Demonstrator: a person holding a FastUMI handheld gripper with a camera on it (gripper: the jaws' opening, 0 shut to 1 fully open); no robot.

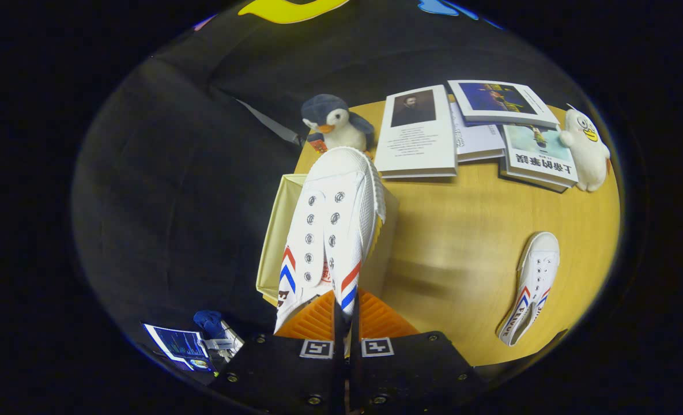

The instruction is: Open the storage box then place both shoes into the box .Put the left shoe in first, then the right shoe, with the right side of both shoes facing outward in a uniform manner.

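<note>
My gripper (346, 314) is shut on a white canvas shoe (332, 230) with red and blue chevron stripes, its orange fingers (312, 320) pinching the heel end. The shoe points away from me and hangs over the open pale storage box (272, 242), which stands at the table's left edge. Most of the box's inside is hidden by the shoe. The other white shoe (531, 285) lies on the wooden table (462, 253) to the right, toe pointing away, sole edge towards the table's near rim.
Beyond the box sits a plush penguin (335, 124). Several books (419, 135) lie along the table's far side, with a white plush toy (586, 150) at the far right. A screen (180, 346) glows low on the left, off the table.
</note>
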